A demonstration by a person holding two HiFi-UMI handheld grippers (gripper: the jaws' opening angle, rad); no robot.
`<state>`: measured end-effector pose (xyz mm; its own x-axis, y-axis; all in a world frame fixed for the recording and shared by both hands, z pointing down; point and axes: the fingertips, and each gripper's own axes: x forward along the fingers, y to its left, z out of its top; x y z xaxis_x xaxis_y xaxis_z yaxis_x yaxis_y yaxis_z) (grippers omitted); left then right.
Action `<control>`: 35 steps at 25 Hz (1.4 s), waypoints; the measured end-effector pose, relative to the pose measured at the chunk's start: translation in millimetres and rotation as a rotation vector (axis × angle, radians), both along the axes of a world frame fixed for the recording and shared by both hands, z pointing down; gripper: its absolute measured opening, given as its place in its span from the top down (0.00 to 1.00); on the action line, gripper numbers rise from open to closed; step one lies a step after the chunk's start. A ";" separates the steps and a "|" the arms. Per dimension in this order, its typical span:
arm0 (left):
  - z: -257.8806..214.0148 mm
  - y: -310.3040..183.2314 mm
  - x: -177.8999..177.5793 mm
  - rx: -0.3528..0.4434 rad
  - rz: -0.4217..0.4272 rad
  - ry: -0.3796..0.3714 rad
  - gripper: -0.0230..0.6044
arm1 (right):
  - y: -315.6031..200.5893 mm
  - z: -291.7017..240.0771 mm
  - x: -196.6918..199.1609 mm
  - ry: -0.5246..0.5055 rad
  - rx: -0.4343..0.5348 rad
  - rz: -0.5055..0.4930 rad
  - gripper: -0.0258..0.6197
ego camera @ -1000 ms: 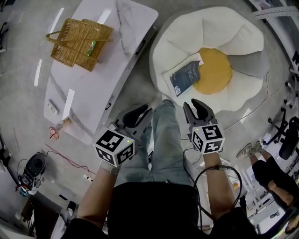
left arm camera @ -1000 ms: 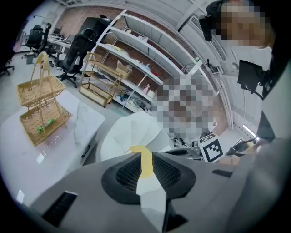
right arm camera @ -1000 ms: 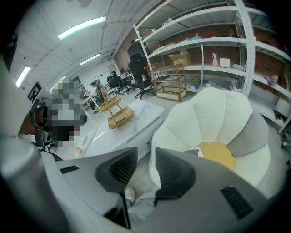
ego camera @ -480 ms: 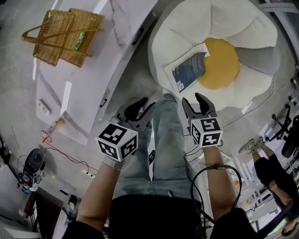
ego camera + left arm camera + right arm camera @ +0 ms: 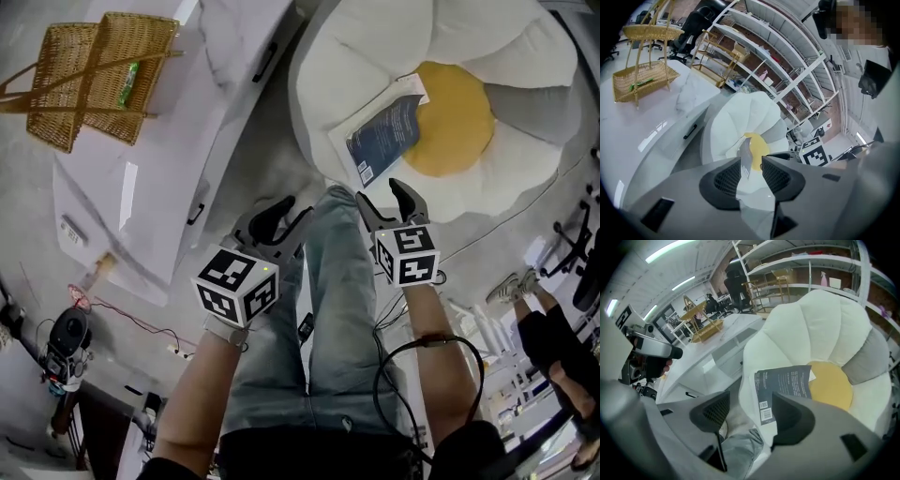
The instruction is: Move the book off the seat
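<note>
the seat [image 5: 375, 47] runs off the head view's top edge, and the basket [image 5: 94, 80] loses its handle end at the left edge. print on the book [image 5: 386, 139] is too small to read (barcode label included). in the right gripper view a jaw hides the book's lower right corner; the left gripper view shows only a sliver of it.

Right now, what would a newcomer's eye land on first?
The flower-shaped white seat with its yellow centre, upper right, and the dark blue book lying on it, at that centre's left edge. Next, the wicker basket on the white table at upper left. Short of the seat, the left tongs and right tongs, both empty, have just been opening.
</note>
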<state>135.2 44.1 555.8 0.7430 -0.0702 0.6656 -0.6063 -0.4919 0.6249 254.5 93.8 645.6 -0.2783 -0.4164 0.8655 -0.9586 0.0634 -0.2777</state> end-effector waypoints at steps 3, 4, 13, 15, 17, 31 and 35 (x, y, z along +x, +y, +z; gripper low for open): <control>22.2 3.2 3.4 -0.008 0.020 -0.001 0.77 | 4.1 24.3 -5.1 0.013 -0.022 -0.021 0.53; 29.7 4.5 5.8 -0.010 0.030 0.000 0.77 | 5.7 31.8 -6.7 0.018 -0.028 -0.026 0.53; 99.1 8.1 30.5 -0.019 0.074 -0.013 0.75 | 14.6 88.3 -8.9 0.078 -0.061 -0.041 0.48; 112.3 7.4 36.8 -0.021 0.088 -0.018 0.75 | 17.2 99.4 -8.5 0.085 -0.075 -0.037 0.48; 124.6 6.3 44.2 -0.028 0.103 -0.018 0.74 | 19.6 110.0 -8.4 0.100 -0.095 -0.049 0.47; 203.4 -5.8 74.3 -0.075 0.174 -0.065 0.58 | 31.5 168.0 -4.8 0.167 -0.173 -0.061 0.42; 218.9 -4.6 84.8 -0.121 0.155 -0.055 0.54 | 32.8 168.5 -1.5 0.171 -0.173 -0.069 0.42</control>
<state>219.9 39.4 774.7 0.7006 0.1254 0.7024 -0.5641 -0.5055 0.6529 253.0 126.6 814.1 -0.1442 -0.2428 0.9593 -0.9876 0.0959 -0.1242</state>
